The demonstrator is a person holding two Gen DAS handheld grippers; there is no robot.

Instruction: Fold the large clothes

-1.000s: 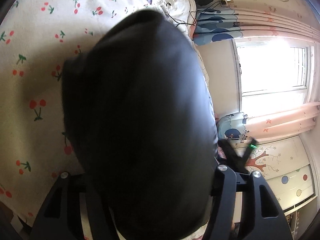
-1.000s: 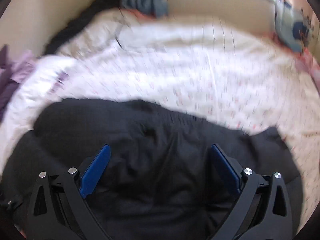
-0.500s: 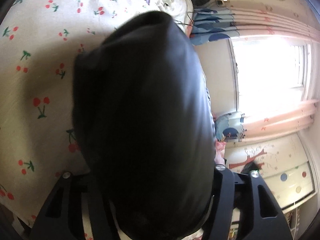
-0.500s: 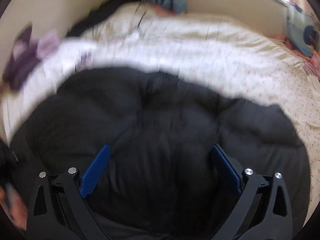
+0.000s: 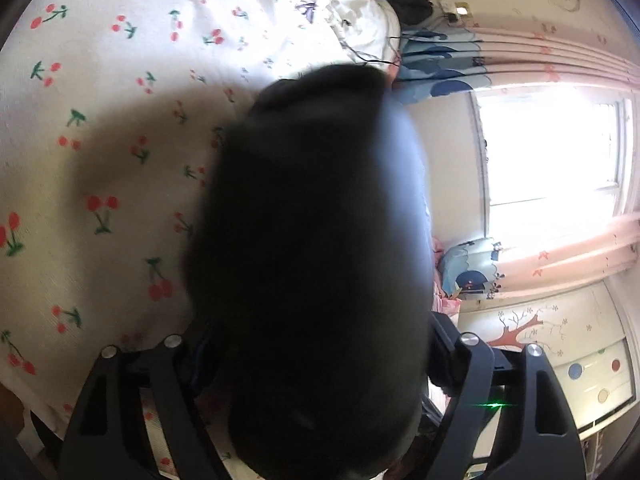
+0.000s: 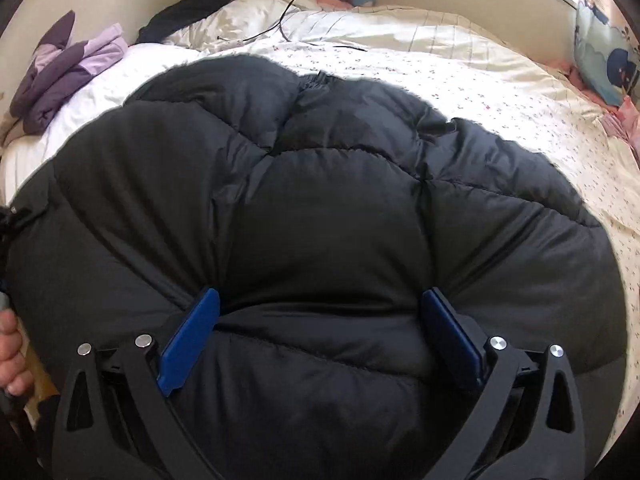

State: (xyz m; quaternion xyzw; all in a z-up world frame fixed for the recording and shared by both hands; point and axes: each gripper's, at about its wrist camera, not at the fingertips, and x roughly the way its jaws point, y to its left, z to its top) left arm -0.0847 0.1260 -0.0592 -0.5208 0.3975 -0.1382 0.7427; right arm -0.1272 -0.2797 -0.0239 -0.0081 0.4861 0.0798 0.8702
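right gripper | moved closer | black puffer jacket now between fingers

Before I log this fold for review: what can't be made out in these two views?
- Left wrist view: the left hand-held gripper fingertips are hidden by the blurred black puffer jacket, so its grip is unclear.
- Right wrist view: the jacket's near hem is cut off by the bottom edge, behind the open right hand-held gripper.

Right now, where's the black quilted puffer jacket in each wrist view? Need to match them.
Left wrist: black quilted puffer jacket fills the centre as a blurred mass rising between the left gripper fingers.
Right wrist: it fills the lower and middle frame on the bed, bulging between the right gripper blue pads.
Shared landmark: blue cartoon-print curtain.
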